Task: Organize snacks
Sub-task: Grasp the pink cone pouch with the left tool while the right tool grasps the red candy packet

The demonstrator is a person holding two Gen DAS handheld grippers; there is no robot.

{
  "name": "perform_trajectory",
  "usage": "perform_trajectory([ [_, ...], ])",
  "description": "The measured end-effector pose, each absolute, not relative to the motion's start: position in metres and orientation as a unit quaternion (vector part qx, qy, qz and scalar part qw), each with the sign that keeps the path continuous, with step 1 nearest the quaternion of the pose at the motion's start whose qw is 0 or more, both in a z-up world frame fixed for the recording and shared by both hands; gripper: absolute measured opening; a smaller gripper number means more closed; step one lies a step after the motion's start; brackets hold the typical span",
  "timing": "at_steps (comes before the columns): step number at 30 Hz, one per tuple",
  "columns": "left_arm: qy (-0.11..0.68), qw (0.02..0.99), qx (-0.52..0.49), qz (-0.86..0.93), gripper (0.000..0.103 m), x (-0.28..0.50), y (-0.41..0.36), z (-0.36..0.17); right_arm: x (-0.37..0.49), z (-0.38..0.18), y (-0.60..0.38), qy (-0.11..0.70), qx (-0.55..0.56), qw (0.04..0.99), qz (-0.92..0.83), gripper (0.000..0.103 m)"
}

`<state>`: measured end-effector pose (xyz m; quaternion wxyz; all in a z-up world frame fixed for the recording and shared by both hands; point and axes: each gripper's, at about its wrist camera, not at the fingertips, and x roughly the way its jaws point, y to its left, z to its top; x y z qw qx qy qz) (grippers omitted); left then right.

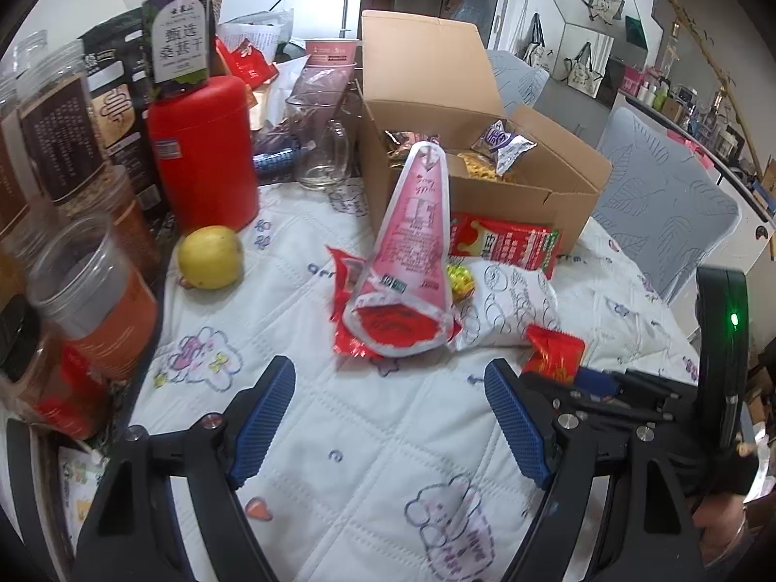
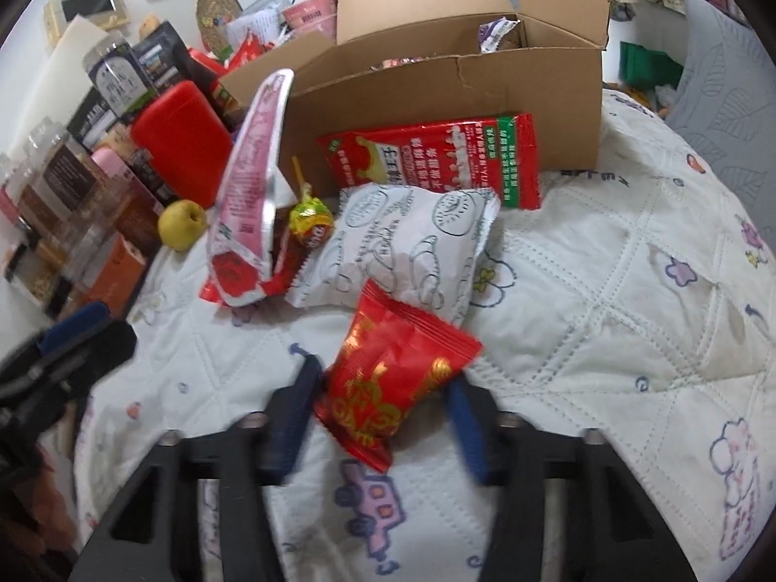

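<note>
Between right fingers (image 2: 291,417): red packet (image 2: 393,383)

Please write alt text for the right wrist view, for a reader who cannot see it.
The right gripper is closed on a small red snack packet over a quilted tablecloth. Beyond lie a white pouch, a lollipop, a red packet and an open cardboard box.

White quilted tablecloth with pastel cartoon prints (image 1: 368,436), two grey leaf-patterned upholstered chairs (image 1: 664,203) just beyond the table, white cabinet hung with tote bags (image 1: 577,48), cluttered shelf along the wall (image 1: 698,111), even indoor light
</note>
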<state>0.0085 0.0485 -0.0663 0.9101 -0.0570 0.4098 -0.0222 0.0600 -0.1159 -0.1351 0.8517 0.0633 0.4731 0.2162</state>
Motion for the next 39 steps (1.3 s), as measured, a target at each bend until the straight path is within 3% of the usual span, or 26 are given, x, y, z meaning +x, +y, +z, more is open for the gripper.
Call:
perform_trajectory([
  [2,0.411,0.909,-0.064,-0.027,0.081,0.016,0.048,-0.066,0.060,-0.135,-0.119,0.473,0.067,0.848,0.229,0.031],
  [5,0.410,0.909,-0.068,-0.033,0.081,0.028,0.045,-0.066,0.058,-0.133,-0.126,0.471,0.078,0.843,0.247,0.029],
  [29,0.408,0.911,-0.047,-0.026,0.081,0.100,0.034,-0.085,0.068,-0.119,-0.159,0.450,0.104,0.847,0.264,0.029],
  [31,0.406,0.912,-0.050,-0.029,0.076,0.104,0.035,-0.087,0.069,-0.119,-0.159,0.450,0.103,0.847,0.262,0.029],
  [33,0.409,0.910,-0.050,-0.037,0.056,0.107,0.034,-0.088,0.070,-0.120,-0.159,0.452,0.103,0.847,0.260,0.029],
  [37,0.417,0.907,-0.034,-0.035,0.050,0.112,0.030,-0.093,0.072,-0.122,-0.158,0.457,0.102,0.845,0.256,0.029],
  [39,0.419,0.906,-0.044,-0.044,0.039,0.112,0.032,-0.093,0.072,-0.123,-0.157,0.459,0.103,0.845,0.256,0.029],
])
